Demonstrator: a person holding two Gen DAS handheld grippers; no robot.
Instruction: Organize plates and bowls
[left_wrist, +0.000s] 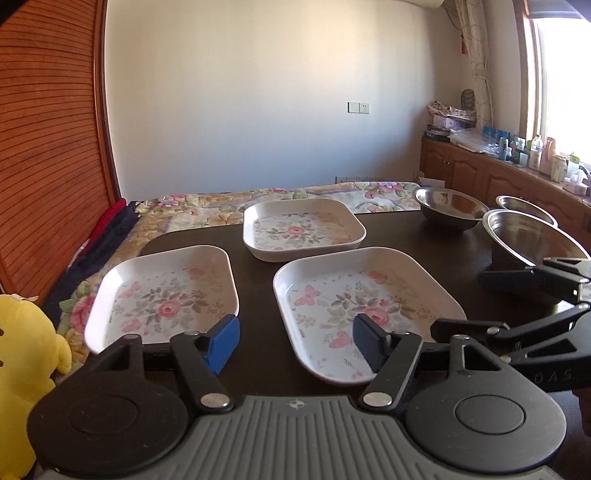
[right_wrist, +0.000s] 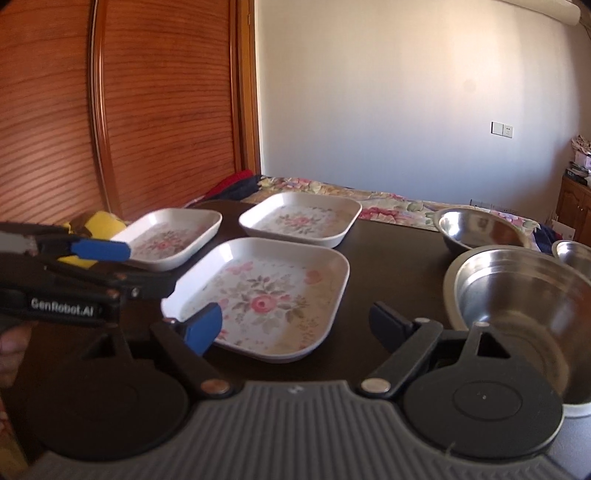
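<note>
Left gripper (left_wrist: 294, 345): jaws apart, nothing between the pads, hanging over the near edge of the desk (left_wrist: 255, 325) in the gap between two plates. Right gripper (right_wrist: 295, 326): jaws wide, empty, low over the near desk edge between the near plate (right_wrist: 266, 295) and the near bowl (right_wrist: 524, 295), touching neither. Three floral square plates laid out singly, none stacked: left plate (left_wrist: 162, 295) at the left desk edge, slightly overhanging; near plate (left_wrist: 365, 306) at centre front; far plate (left_wrist: 303, 229) behind, close to the far edge. Three steel bowls to the right, also separate: near bowl (left_wrist: 532, 240), far bowl (left_wrist: 447, 208) behind it, third bowl (left_wrist: 524, 206) mostly hidden at the far right. Bowls close together but not nested, as far as visible. Beyond the desk: bed (left_wrist: 280, 199) with floral quilt, yellow toy (left_wrist: 26, 339) at left. Judgement: task at the very start. Nothing gathered, nothing gripped. Left to do: stack the three plates, nest the three bowls. Likely opening step: left side to a plate rim, right side to the near bowl.
</note>
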